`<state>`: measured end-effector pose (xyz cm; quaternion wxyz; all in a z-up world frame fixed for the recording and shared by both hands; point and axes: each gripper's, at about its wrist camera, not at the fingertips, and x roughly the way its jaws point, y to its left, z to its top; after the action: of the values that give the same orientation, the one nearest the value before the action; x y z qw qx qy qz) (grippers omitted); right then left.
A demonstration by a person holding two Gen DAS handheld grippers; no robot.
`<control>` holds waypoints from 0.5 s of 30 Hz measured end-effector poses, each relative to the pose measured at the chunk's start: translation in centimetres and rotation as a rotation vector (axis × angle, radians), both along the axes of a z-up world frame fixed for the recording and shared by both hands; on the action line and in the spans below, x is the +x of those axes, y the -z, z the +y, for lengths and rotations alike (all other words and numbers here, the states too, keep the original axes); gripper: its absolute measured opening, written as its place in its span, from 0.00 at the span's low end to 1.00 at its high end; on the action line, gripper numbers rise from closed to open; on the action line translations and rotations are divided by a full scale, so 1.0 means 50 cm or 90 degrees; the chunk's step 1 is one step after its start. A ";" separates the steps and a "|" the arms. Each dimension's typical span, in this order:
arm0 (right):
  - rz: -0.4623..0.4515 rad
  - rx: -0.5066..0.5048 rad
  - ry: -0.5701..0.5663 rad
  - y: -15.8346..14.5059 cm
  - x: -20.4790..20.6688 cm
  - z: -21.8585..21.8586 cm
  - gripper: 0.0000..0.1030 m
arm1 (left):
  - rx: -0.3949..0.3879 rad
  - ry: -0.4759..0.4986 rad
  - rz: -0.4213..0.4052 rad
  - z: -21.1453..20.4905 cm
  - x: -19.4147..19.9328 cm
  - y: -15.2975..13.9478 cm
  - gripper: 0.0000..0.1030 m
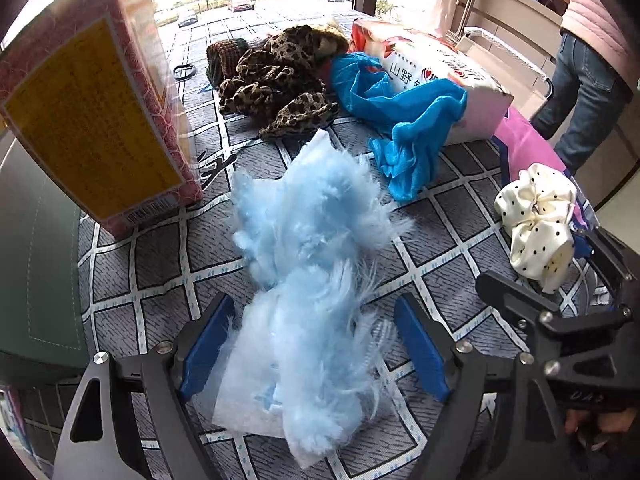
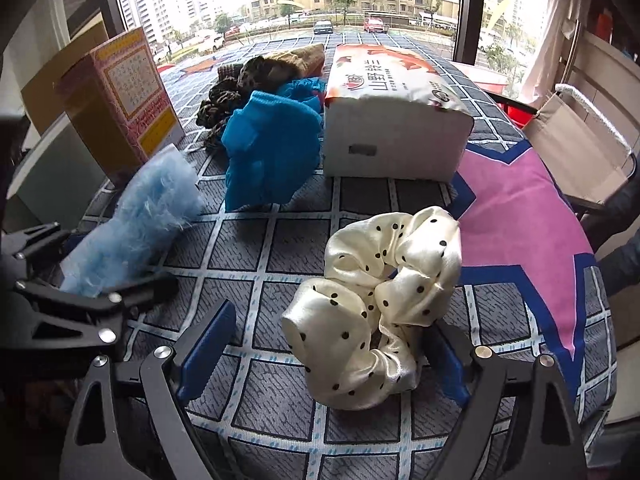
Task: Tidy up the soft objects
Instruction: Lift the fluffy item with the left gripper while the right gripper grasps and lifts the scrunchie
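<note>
**Both grippers straddling soft things on the patterned cloth**

Left gripper (image 1: 316, 352) is spread wide, its blue pads either side of the pale blue fluffy piece (image 1: 308, 248), and there's daylight between pads and fluff on both sides, so no squeeze. The fluffy piece lies flat on the grid-patterned cloth (image 1: 160, 280), running away from the gripper toward the tissue pack (image 1: 432, 80).

Over to the right gripper (image 2: 324, 352): also wide, jaws flanking the cream polka-dot scrunchie (image 2: 372, 308). The scrunchie sits nearer its right finger; whether that pad touches it I cannot tell, the fabric hides it. The left pad is plainly clear.

Taking the tissue pack as the marker: the scrunchie lies in front of it, toward the grippers, by the pink patch of cloth. The bright blue mesh cloth (image 2: 268, 152) is bunched against the pack's left side. Left of that, the leopard-print fabric (image 1: 276, 76). Further left stands the red and yellow box (image 1: 88, 112), upright.
</note>
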<state>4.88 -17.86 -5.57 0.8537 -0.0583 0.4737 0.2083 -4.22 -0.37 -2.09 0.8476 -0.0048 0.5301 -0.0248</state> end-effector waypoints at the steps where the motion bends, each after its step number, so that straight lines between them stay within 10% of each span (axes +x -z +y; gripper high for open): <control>1: 0.002 0.010 0.003 0.000 0.000 -0.005 0.92 | -0.002 0.001 -0.001 0.001 -0.001 0.001 0.83; 15: 0.009 0.025 -0.001 0.003 -0.003 -0.012 1.00 | 0.006 -0.007 0.004 0.000 0.002 0.018 0.99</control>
<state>4.75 -18.46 -5.72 0.8511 -0.0403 0.4757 0.2184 -4.11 -0.40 -2.98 0.8460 -0.0034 0.5329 -0.0178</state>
